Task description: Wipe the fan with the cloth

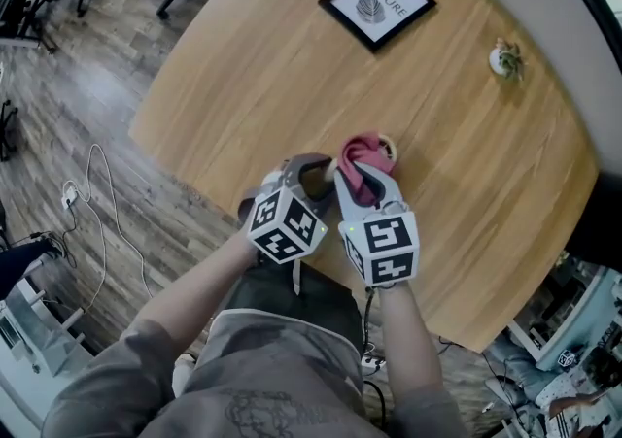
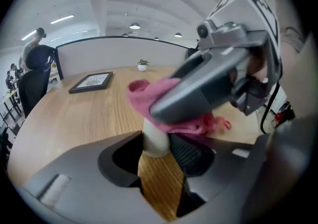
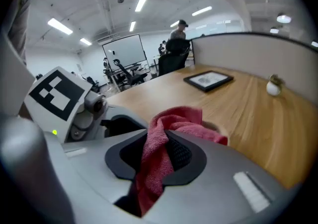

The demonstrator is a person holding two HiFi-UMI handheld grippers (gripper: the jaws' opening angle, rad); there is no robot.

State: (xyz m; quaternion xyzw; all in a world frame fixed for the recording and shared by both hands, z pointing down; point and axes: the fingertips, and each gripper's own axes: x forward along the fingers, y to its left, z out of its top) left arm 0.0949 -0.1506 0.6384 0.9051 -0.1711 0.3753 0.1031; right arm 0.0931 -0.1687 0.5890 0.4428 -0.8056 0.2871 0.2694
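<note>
The small white fan (image 1: 388, 147) stands on the round wooden table (image 1: 292, 67), mostly hidden under the pink cloth (image 1: 362, 159). In the left gripper view its white stem (image 2: 155, 141) sits between the pads of my left gripper (image 2: 159, 153), which is shut on it. The right gripper (image 3: 159, 158) is shut on the cloth (image 3: 164, 138), whose bunched end drapes over the top of the fan (image 2: 144, 94). In the head view the left gripper (image 1: 309, 174) and the right gripper (image 1: 364, 174) are side by side at the table's near edge.
A black-framed picture (image 1: 377, 2) lies flat at the far side of the table. A little potted plant (image 1: 506, 59) stands near the right edge. Cables trail over the wooden floor (image 1: 87, 184) at the left. Office chairs stand beyond the table.
</note>
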